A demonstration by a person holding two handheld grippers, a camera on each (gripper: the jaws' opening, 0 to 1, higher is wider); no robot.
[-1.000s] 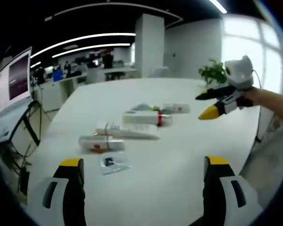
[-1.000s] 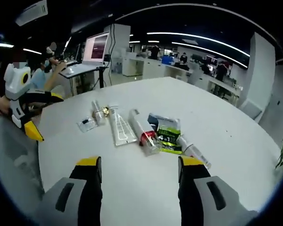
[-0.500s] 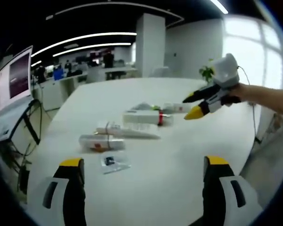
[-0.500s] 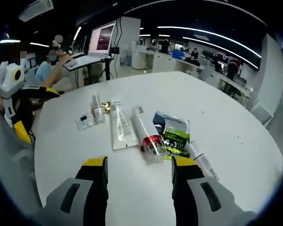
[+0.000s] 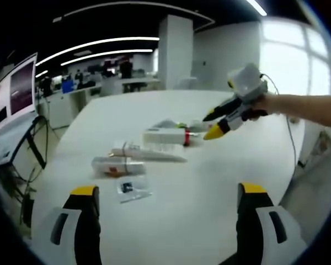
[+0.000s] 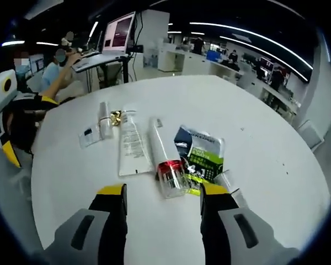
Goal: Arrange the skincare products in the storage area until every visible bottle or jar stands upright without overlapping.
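Observation:
Several skincare items lie flat on the white round table [image 5: 209, 182]. In the left gripper view I see a small tube with a gold band [image 5: 118, 165], a flat white tube [image 5: 150, 154], a red-banded tube [image 5: 168, 136] and a sachet [image 5: 130, 187]. My left gripper [image 5: 169, 190] is open, short of the sachet. My right gripper [image 5: 209, 126] hovers open just right of the red-banded tube. In the right gripper view, that gripper [image 6: 163, 190] is open right before the red-banded tube [image 6: 165, 161]. Beside it lie the flat tube [image 6: 131, 146], a green-and-blue pouch [image 6: 201, 157] and a small bottle [image 6: 228, 181], partly hidden.
The small gold-banded tube [image 6: 104, 120] and sachet [image 6: 88, 135] lie further left. The left gripper [image 6: 28, 128] sits at the table's left edge. A person [image 6: 52, 74] sits at a desk with a monitor [image 6: 118, 30] beyond. A potted plant stood behind the right hand.
The right gripper has moved in over the table towards the red-banded tube, which now lies close before its jaws. The left gripper has stayed still.

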